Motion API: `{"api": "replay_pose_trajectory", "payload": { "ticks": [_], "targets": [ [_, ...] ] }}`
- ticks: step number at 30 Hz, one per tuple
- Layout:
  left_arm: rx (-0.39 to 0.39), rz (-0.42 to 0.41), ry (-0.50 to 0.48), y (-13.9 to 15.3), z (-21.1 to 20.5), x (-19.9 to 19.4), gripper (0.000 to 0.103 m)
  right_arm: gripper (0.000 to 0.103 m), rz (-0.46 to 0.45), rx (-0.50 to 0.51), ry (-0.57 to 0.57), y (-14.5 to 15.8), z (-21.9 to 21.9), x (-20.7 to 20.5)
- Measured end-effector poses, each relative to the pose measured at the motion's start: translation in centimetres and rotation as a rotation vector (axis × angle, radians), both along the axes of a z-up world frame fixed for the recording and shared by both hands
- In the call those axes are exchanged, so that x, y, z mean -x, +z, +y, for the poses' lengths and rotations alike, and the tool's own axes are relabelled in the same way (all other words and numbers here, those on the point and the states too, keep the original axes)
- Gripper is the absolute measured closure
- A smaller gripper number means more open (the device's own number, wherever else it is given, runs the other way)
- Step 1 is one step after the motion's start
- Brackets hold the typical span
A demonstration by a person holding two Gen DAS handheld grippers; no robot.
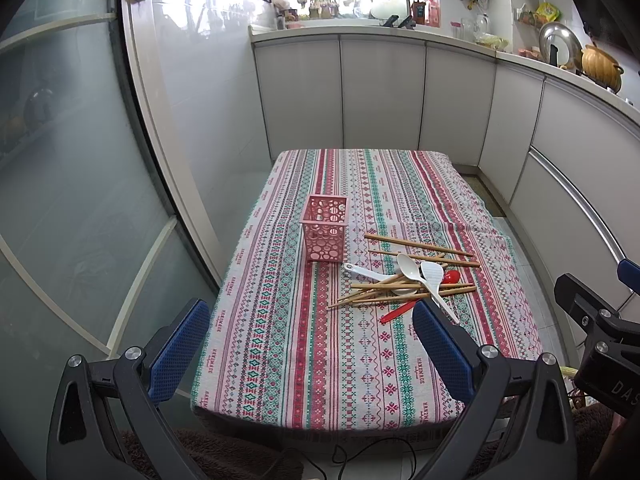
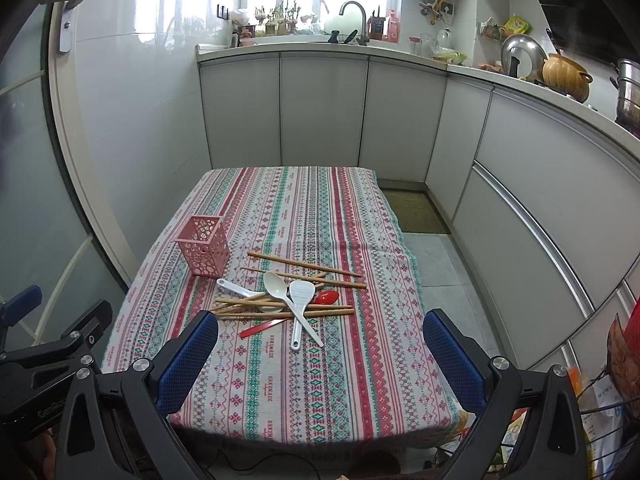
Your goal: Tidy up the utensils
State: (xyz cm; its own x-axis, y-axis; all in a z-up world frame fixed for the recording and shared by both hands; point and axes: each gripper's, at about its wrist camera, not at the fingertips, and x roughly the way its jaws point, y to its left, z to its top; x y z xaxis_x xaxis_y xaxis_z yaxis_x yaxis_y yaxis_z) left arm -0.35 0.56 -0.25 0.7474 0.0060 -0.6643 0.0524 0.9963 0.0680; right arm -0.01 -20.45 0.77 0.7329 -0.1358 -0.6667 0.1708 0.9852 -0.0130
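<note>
1. Utensils (image 2: 288,300) lie in a loose heap on the tablecloth (image 2: 320,380), ahead of both grippers, nothing sorted yet.
2. Right gripper (image 2: 320,356): jaws wide apart, empty, held above the near table edge; the heap sits at 12 o'clock, just past the blue pads (image 2: 188,360).
3. Left gripper (image 1: 312,344): jaws also apart, nothing btwn them; the heap is at approx 1 o'clock from it, and its right pad hides the near end of one white handle in its own view.
4. Pink holder (image 2: 204,250) (perforated, square, upright, looks empty) stands at 10 o'clock of the heap, near but not touching; from the left gripper it's at 12 o'clock (image 1: 326,228).
5. Heap contents: bamboo chopsticks (image 2: 304,266) crossed at several angles, a white spoon (image 2: 276,286), a white rice paddle (image 2: 300,300) lying over the sticks, a white ladle-type piece (image 2: 236,289) at 9 o'clock and a red spoon (image 2: 280,314) partly under the rest.
6. Handling, my guess: all light and stiff. Plastic is prob smooth, so it may slip; thin sticks roll and lie flat on cloth, hard to pinch.
7. Best hold: paddle or white spoon first (they're on top), at mid-handle, where it rides clear of the cloth. Sticks: take them near one end, where they overhang another.
8. Risk: the holder is light and may tip when sth is dropped in off-centre.
</note>
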Motion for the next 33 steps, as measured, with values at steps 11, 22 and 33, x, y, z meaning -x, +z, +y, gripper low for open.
{"api": "replay_pose_trajectory", "payload": {
  "ticks": [11,22,33],
  "targets": [
    [-0.003,-0.004,0.002,0.11,0.01,0.23,0.001,0.0,-0.001,0.0,-0.001,-0.04,0.05,0.02],
    [-0.002,-0.009,0.004,0.44,0.14,0.39,0.0,0.0,0.001,0.0,0.001,-0.09,0.0,0.07],
    [0.002,-0.007,0.007,0.55,0.38,0.22,0.001,0.0,0.004,0.002,-0.001,-0.27,0.05,0.07]
  ]
}}
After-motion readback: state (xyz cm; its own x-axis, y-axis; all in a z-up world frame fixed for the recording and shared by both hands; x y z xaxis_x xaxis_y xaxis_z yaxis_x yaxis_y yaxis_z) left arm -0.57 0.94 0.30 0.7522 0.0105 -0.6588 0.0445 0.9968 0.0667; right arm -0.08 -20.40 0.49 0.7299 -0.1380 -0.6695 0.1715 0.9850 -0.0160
